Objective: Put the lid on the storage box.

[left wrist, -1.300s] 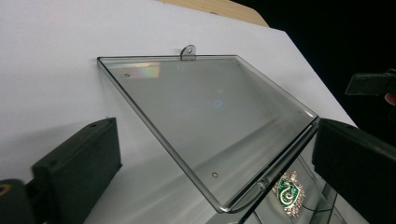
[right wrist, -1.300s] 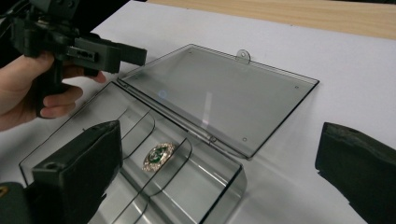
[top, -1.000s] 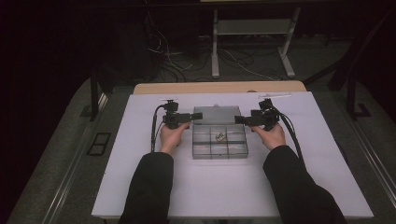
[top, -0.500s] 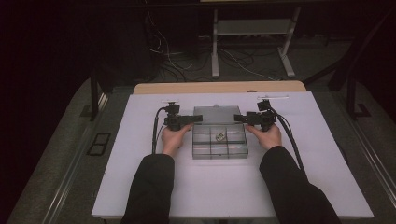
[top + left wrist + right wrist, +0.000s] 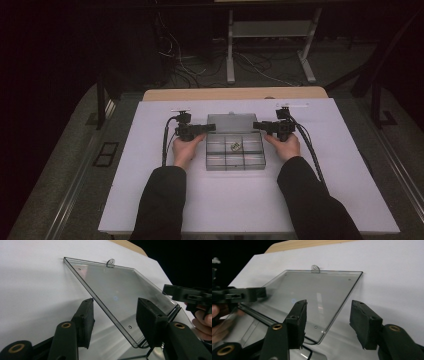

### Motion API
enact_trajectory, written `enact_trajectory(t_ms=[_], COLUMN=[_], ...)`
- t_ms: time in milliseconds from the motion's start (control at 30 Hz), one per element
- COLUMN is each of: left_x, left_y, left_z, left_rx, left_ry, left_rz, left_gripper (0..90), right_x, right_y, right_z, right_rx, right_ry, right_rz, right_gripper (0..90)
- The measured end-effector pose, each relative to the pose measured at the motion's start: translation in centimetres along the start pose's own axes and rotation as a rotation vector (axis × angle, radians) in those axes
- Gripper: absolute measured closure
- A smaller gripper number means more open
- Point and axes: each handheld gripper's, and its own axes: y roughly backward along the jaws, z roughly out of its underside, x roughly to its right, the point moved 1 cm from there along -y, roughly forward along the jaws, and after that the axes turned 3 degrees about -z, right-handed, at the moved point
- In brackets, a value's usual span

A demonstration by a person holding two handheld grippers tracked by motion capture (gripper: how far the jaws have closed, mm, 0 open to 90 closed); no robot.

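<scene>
Box: clear plastic compartment box (image 5: 235, 150) sitting mid-table on white table cover (image 5: 150, 200), between the person's two hands.
Lid: transparent lid (image 5: 231, 122) lying open and flat behind the box, hinged at the box's far edge; small hang tab (image 5: 110, 263) on its far rim.
Contents: one small dark item (image 5: 234, 146) lying in an upper middle compartment; too small to tell what it is.
Left gripper: left gripper (image 5: 113, 320) sitting at the lid's left edge, near the hinge corner; jaws have just been closing, lid edge is running between them, pads are not pressing on it yet, so nothing gripped.
Right gripper: right gripper (image 5: 327, 323) sitting at the lid's right edge, near corner; jaws have just been closing too, lid corner is lying between them with a gap showing on the outer pad (image 5: 363, 323), not clamped.
Hands: left hand (image 5: 185, 150) and right hand (image 5: 286, 146) resting just beside the box's short sides.
Table: wooden edge (image 5: 235, 93) showing beyond the cover.
</scene>
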Motion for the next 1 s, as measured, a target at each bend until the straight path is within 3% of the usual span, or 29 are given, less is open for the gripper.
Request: enact_trajectory(t_ms=[167,367,467,1000], left_x=[-0.2,-0.6,-0.6,-0.7], left_y=[0.5,0.5,0.5,0.1], left_z=[0.0,0.0,0.0,0.1], left_rx=[0.025,0.017,0.013,-0.024], left_ry=[-0.002,0.056,0.069,0.151], left_rz=[-0.006,0.016,0.02,0.065], left_gripper=[61.1,61.4,61.5,58.2], right_x=[0.3,0.1,0.0,0.0], right_y=[-0.6,-1.0,-1.1,-1.1], right_z=[0.0,0.0,-0.1,-0.2], right_rx=[-0.025,-0.027,-0.034,-0.042], right_ry=[-0.018,-0.039,-0.026,-0.046], right_rz=[0.016,-0.007,-0.008,-0.013], right_gripper=[49.6,53.3,54.0,53.6])
